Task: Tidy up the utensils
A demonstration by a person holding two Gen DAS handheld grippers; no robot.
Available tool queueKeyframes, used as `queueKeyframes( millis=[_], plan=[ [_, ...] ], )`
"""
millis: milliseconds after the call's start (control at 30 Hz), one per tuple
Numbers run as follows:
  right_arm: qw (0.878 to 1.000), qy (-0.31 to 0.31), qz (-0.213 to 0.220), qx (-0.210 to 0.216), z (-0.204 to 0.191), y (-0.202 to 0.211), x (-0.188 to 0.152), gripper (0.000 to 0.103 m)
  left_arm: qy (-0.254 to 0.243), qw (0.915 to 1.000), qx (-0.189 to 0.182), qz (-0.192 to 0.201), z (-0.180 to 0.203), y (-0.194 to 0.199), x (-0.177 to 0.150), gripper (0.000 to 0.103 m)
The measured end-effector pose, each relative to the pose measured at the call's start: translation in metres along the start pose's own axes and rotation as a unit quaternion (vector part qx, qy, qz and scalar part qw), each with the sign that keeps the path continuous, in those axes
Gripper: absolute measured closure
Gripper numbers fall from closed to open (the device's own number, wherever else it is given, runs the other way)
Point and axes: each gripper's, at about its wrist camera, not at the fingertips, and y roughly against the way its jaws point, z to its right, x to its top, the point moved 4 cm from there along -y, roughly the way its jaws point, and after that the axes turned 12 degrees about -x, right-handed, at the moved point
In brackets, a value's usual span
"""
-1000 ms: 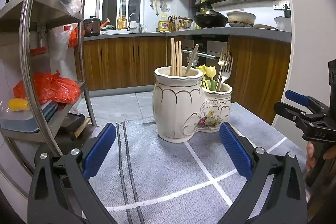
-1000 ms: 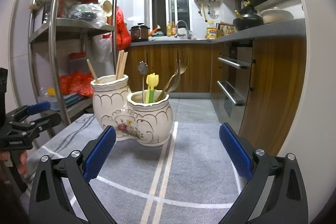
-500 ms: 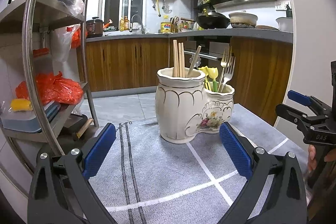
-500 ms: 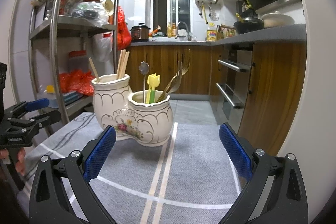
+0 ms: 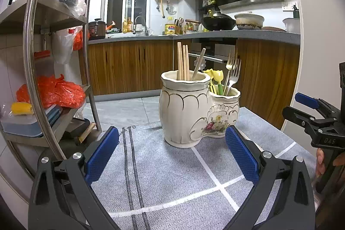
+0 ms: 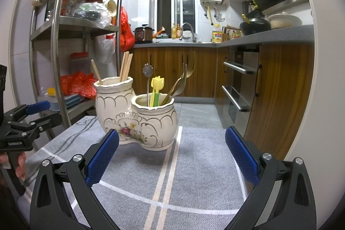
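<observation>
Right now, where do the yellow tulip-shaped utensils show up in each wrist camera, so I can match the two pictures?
Left wrist view: the yellow tulip utensils stand right of centre, in the shorter pot, behind the tall pot's rim, left of the forks.
Right wrist view: the yellow tulip utensils stand just left of centre, in the nearer, shorter pot, between a flower-topped metal stick and the forks.
Shared landmark: the cream double-pot holder.
</observation>
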Motion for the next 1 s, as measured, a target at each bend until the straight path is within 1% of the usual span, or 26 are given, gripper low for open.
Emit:
queueKeyframes(
  millis=[333,1000],
  plan=[
    [1.0,0.0,0.001,0.0,0.0003,0.0004,-0.0001,0.005,-0.001,1.0,0.001,0.004,0.0005,0.0025,0.0005,0.006],
    [1.0,0.0,0.001,0.0,0.001,0.0,-0.0007,0.005,0.002,1.0,0.006,-0.001,-0.0027,0.0008,-0.0004,0.006]
  ],
)
